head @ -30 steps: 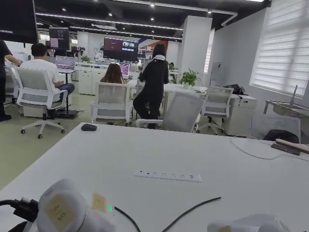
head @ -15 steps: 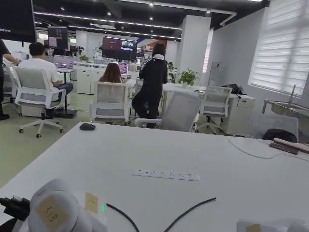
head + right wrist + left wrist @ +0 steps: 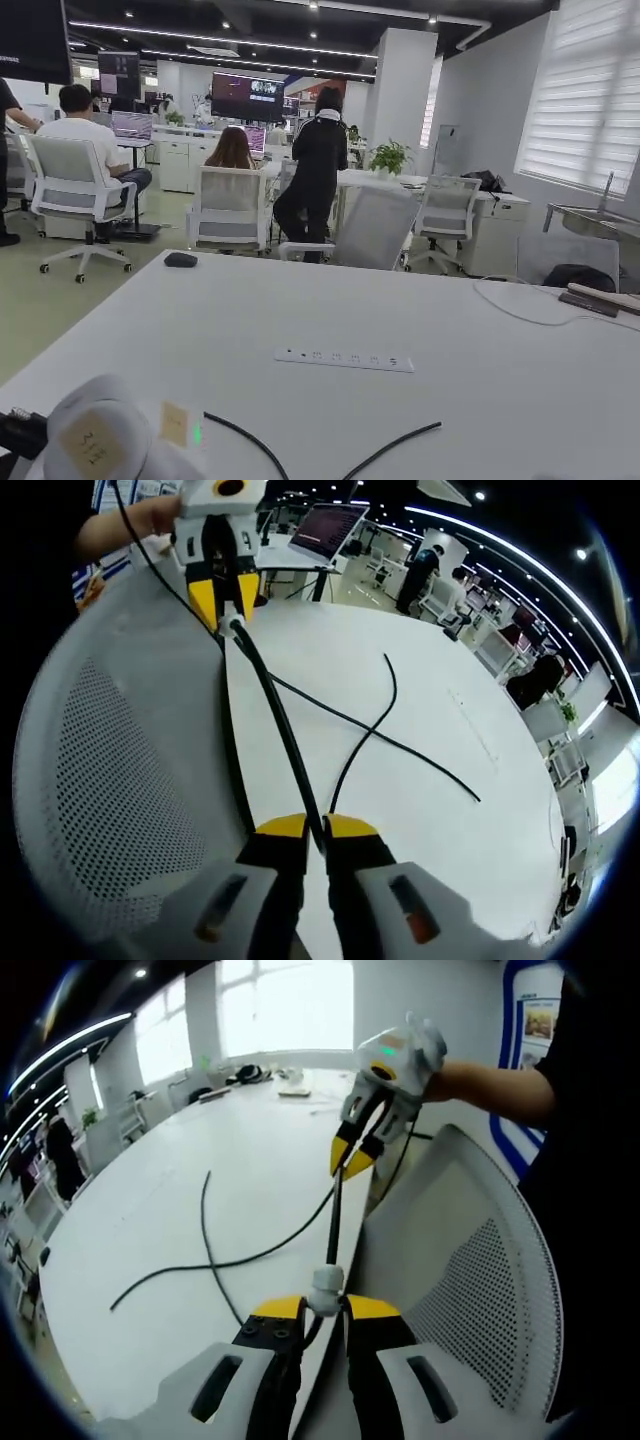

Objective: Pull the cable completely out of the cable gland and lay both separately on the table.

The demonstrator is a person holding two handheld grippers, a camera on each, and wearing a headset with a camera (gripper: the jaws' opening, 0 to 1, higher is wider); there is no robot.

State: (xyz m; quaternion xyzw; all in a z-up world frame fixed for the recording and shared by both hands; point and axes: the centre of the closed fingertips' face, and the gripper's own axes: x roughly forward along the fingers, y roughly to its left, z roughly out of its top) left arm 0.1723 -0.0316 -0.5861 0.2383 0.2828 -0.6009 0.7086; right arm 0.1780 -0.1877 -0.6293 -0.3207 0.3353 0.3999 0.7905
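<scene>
So the left gripper has its jaws pinched tight on the little pale cable gland, held just off the table's near edge, above a mesh chair. The right gripper is clamped down on the black cable a bit further along, also off that near edge. The stretch between them looks taut. The rest of the cable loops back over the table and crosses itself, so I'd say it's not out of the gland yet.

My take on doing this well:
- Pull straight along the gland's axis. Any sideways angle and the seal probably bites.
- Keep the gland hand still and let the cable hand do the travelling.
- When the arms run out of reach, regrip the cable close to the gland rather than yanking.
- Watch that crossed loop on the table, it could snag as the tail drags through.

Compared with a second ago in the head view, the table barely shifts. A gripper at the table's near left has slid further left and lower, though. The other gripper's top, which peeked in at the near right, keeps dropping toward the bottom edge. The loose cable end on the table has crept nearer too. Looks like the pull is under way.
</scene>
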